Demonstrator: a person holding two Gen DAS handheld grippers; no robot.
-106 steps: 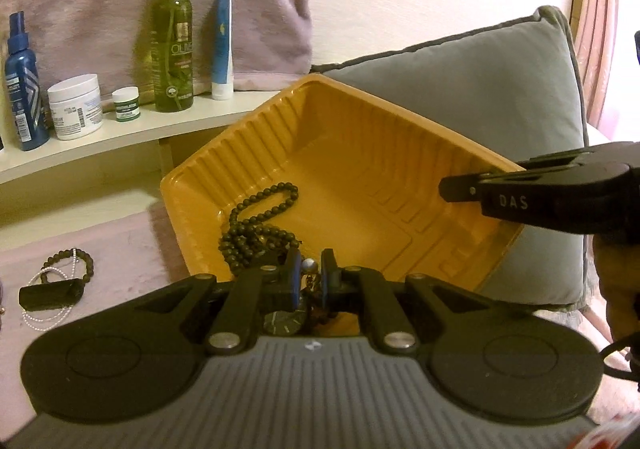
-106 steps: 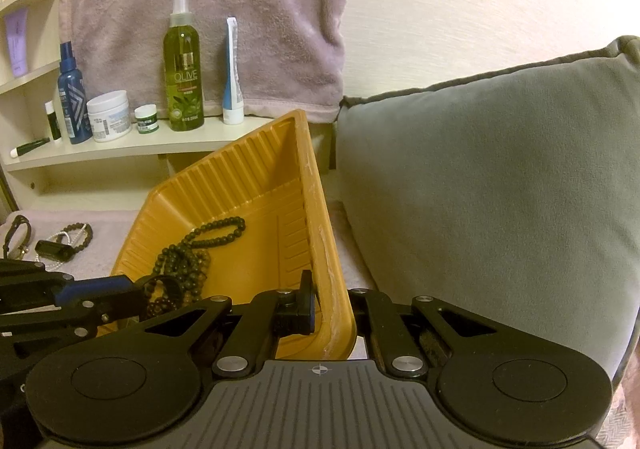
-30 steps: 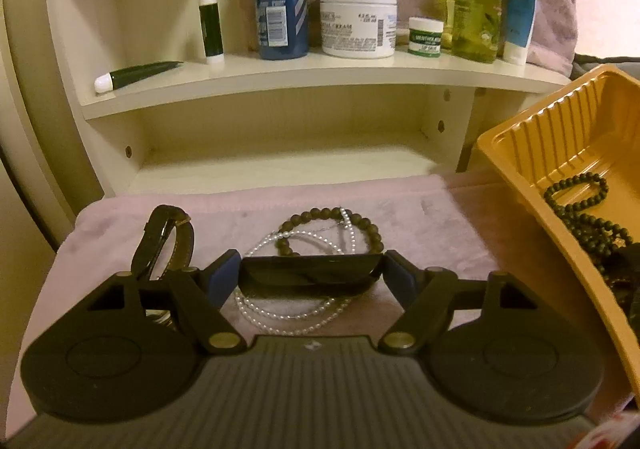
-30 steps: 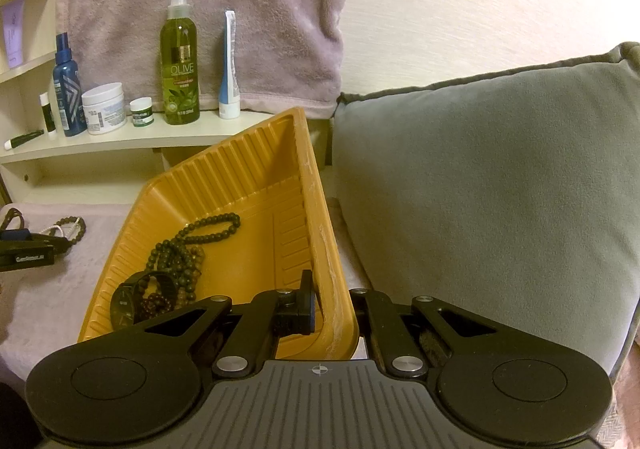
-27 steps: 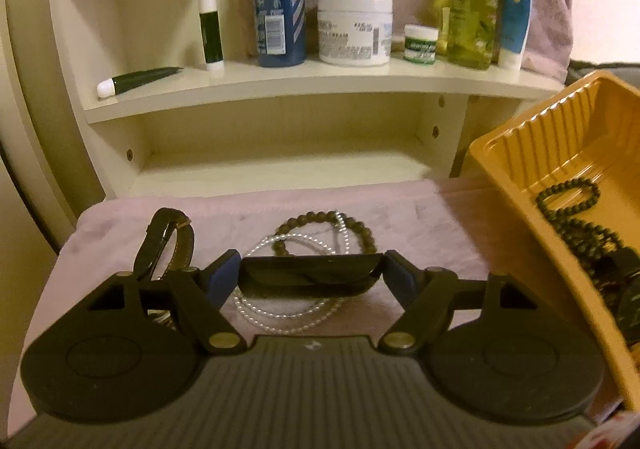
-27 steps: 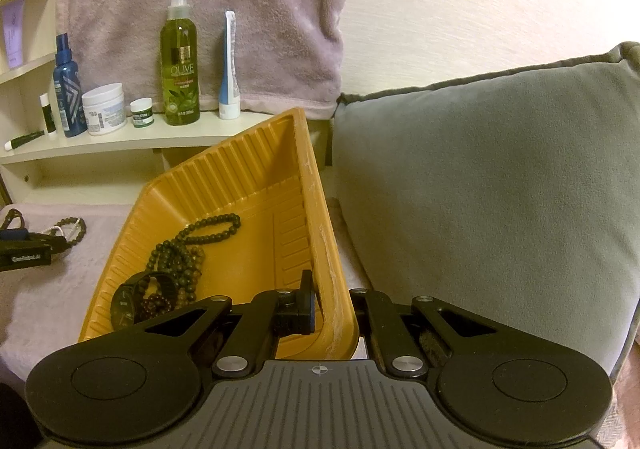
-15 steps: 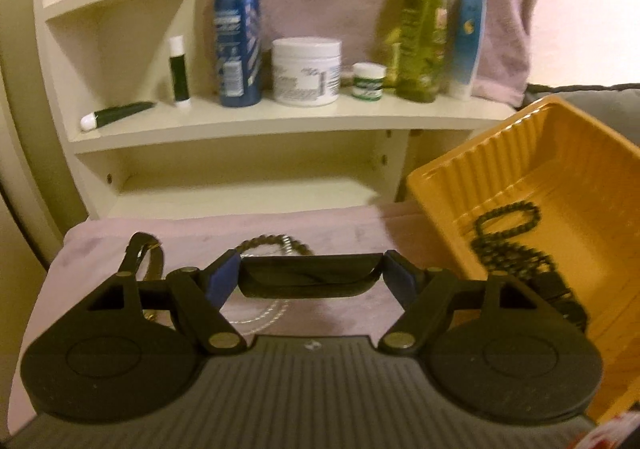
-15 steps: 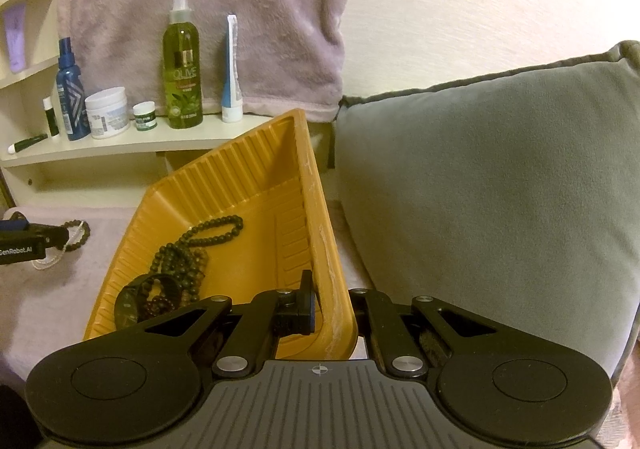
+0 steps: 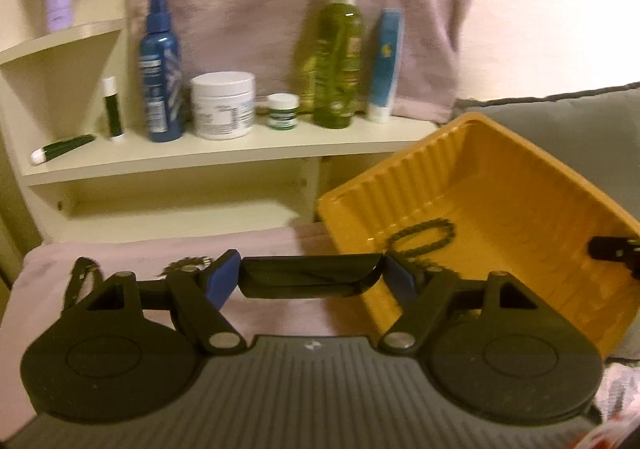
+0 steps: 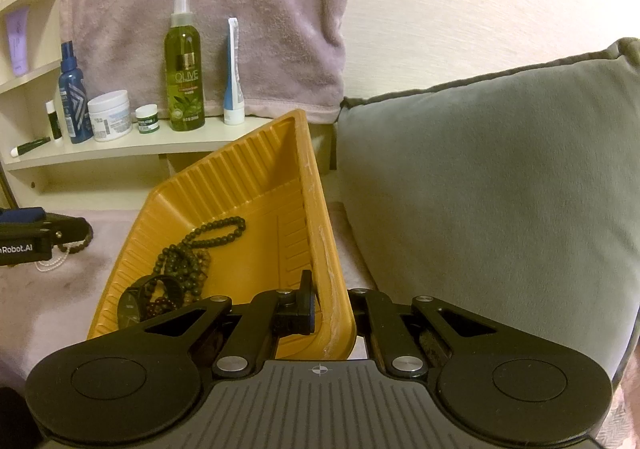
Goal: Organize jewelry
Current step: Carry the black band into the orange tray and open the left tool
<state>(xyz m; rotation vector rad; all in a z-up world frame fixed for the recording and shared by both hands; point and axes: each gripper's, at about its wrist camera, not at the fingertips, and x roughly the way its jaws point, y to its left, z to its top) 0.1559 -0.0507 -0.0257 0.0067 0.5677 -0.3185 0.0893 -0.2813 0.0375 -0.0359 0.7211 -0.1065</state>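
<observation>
Left wrist view: the left gripper (image 9: 311, 281) clamps a flat black object (image 9: 308, 276) end to end between its blue-padded fingers (image 9: 222, 280); what the object is cannot be told. The picture is blurred. Behind the fingers lies a pink cloth (image 9: 160, 249), where a dark strap (image 9: 82, 273) at far left and a beaded bracelet (image 9: 186, 264) are mostly hidden by the gripper. To the right sits a yellow tray (image 9: 500, 185) with a loop of dark beads (image 9: 424, 235) inside, its near part covered by the right finger. The tip of the other gripper shows at the right edge on the tray's rim. A shelf (image 9: 224, 153) at the back carries bottles and jars.

Right wrist view: the right gripper (image 10: 326, 305) is clenched on the tray's (image 10: 320, 217) near right wall, one finger inside, one outside. In the tray lie the dark beads (image 10: 200, 245) and a black watch (image 10: 150, 299), partly hidden by the gripper. A grey cushion (image 10: 480, 189) stands to the right. At far left the left gripper (image 10: 44, 233) is cut off by the edge, above a white pearl string (image 10: 56, 261) and the bracelet (image 10: 78, 243).
</observation>
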